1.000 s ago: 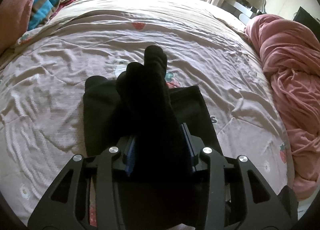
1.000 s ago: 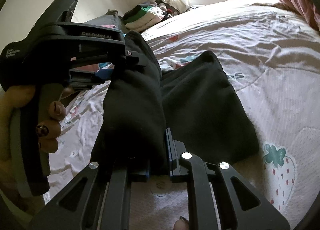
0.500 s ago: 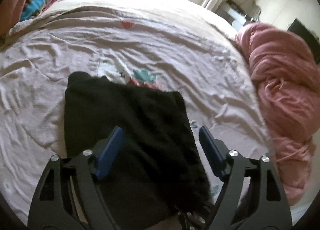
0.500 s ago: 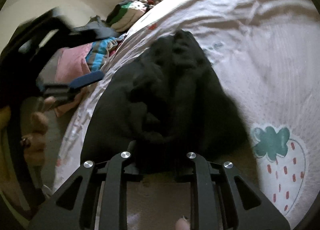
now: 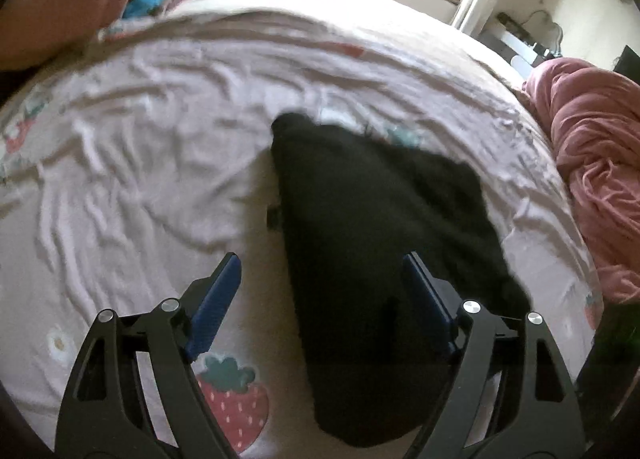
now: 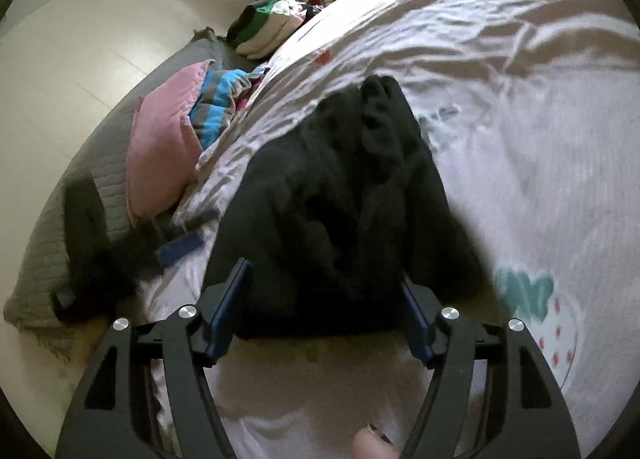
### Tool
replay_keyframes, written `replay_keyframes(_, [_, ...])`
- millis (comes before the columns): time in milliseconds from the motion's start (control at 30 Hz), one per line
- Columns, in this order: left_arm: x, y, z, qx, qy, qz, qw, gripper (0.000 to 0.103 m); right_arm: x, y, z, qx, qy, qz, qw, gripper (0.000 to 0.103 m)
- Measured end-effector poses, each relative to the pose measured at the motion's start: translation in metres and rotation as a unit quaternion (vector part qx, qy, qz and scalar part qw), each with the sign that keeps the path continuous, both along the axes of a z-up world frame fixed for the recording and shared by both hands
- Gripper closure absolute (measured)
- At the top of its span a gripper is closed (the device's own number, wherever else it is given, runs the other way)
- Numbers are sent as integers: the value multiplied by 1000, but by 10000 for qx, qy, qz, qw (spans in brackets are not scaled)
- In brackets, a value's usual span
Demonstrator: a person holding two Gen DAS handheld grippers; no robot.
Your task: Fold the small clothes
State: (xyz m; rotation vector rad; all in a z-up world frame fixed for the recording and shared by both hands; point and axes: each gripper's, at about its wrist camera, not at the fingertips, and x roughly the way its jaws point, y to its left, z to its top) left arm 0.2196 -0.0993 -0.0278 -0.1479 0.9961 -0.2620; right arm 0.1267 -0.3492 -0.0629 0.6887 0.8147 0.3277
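Left wrist view: a pale pink bedsheet [image 5: 168,163] printed with strawberries, rumpled into long creases, fills the frame. On it lies the black garment [image 5: 384,219], running from centre toward 5 o'clock. The left gripper [image 5: 320,295] hangs over the garment's near edge with jaws opening, its blue pads clear of the cloth. A bunched pink blanket [image 5: 596,163] sits at 3 o'clock, a window at 1 o'clock. Right wrist view: the right gripper [image 6: 324,307] also has its jaws opening, the garment [image 6: 344,211] between them (not pinched). A pink pillow [image 6: 160,147] and stacked clothes [image 6: 268,27] lie toward 10 and 11 o'clock.
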Motion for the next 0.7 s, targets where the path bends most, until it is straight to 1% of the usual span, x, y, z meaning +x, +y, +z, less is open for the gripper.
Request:
replay_keyframes(67, [-4, 2, -8, -75, 72, -37, 9999, 29, 14, -2, 1, 150, 93, 193, 9997, 34])
replay_keyframes(233, [-8, 2, -8, -108, 54, -142, 9998, 29, 54, -11, 2, -78, 380, 335, 9987, 35])
replay_keyframes(300, [-10, 3, -7, -91, 46, -181, 9998, 29, 69, -12, 1, -174, 468, 399, 9980, 46])
replay_keyframes(333, [-11, 3, -7, -86, 49, -191, 9998, 29, 74, -13, -1, -214, 476, 443, 9977, 49])
replay_keyframes(367, [-11, 3, -7, -81, 65, -194, 9998, 29, 80, -13, -2, -292, 534, 496, 9969, 57])
replay_keyframes(400, [-11, 3, -8, -90, 85, -203, 9997, 29, 85, -12, -4, -310, 557, 530, 9966, 62])
replay_keyframes(433, [-11, 3, -9, -94, 93, -204, 9997, 29, 89, -11, -5, -314, 562, 605, 9961, 63])
replay_keyframes(500, [-10, 3, -9, -122, 118, -201, 9997, 29, 95, -5, -7, -494, 540, 713, 9948, 74])
replay_keyframes(567, [-10, 3, -9, -115, 127, -206, 9996, 29, 95, 0, -4, -698, 399, 799, 9936, 82])
replay_keyframes(600, [-10, 2, -9, -115, 136, -210, 9996, 29, 92, 4, 2, -922, 267, 857, 9917, 84])
replay_keyframes(700, [-11, 0, -8, -97, 152, -258, 9995, 29, 89, 8, 23, -1305, -92, 948, 9869, 86])
